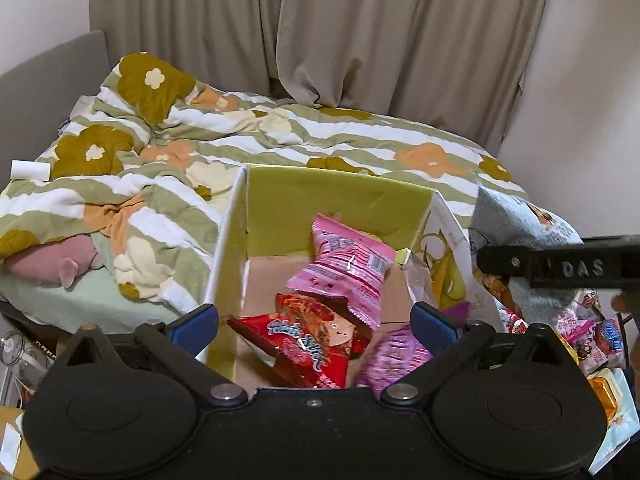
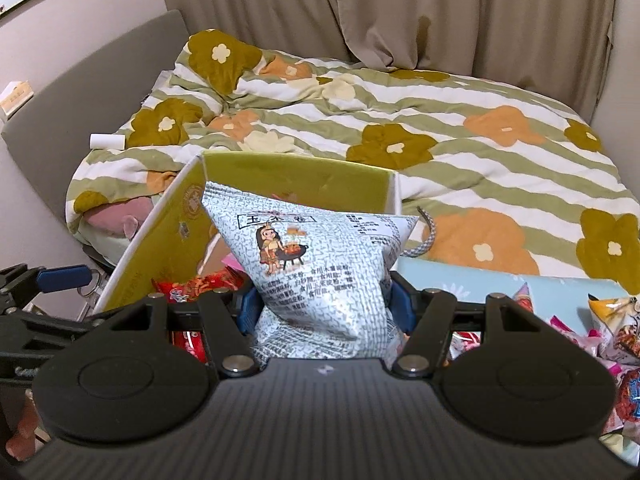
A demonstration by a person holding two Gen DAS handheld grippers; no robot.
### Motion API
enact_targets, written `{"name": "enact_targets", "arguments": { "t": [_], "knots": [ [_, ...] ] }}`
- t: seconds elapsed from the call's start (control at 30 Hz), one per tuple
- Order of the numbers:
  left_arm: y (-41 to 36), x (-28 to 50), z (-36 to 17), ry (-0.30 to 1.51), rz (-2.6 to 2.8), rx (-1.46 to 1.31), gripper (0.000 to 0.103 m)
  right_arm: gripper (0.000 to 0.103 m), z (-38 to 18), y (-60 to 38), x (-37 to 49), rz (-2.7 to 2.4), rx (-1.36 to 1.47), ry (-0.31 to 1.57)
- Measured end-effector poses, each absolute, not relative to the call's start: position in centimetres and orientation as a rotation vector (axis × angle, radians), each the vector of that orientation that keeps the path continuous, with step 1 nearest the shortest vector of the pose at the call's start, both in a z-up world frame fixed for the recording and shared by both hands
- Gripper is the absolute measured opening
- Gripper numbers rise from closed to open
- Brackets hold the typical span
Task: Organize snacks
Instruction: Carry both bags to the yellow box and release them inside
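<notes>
Now your right claw (image 2: 322, 304) pinches the grey snack bag (image 2: 316, 256) upright, the open box (image 2: 296, 172) lying toward eleven o'clock just beyond, while your left claw (image 1: 314, 326) hangs spread above it.

Home bedroom: bed with rumpled floral striped duvet (image 2: 400, 128), grey upholstered headboard (image 2: 100, 80), beige curtains (image 1: 360, 32), pink plush toy (image 1: 60, 260) at bedside.

Both wrist views close above the box (image 1: 340, 200) (image 2: 296, 176), bedward, probably side by side.
</notes>
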State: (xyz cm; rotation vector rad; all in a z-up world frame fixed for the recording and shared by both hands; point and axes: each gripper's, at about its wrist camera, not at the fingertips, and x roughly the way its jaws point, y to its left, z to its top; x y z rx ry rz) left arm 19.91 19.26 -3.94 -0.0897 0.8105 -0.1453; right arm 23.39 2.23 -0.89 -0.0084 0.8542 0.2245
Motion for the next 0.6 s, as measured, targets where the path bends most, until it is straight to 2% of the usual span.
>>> {"name": "enact_targets", "arguments": {
  "t": [0.33,0.43,0.6],
  "knots": [
    [20.1,20.9,-4.2,0.811,-0.155,-0.028,0.103,0.081,-2.9,4.8,27.9,0.215,0.007,0.902],
    [20.4,21.2,-4.6,0.819,-0.149,-0.028,0.103,0.103,-3.7,4.7,28.5,0.215,0.042,0.893],
    [20.5,21.4,-5.2,0.837,-0.139,-0.027,0.103,0.103,-4.4,4.0,27.8,0.213,0.058,0.871]
  ]
}}
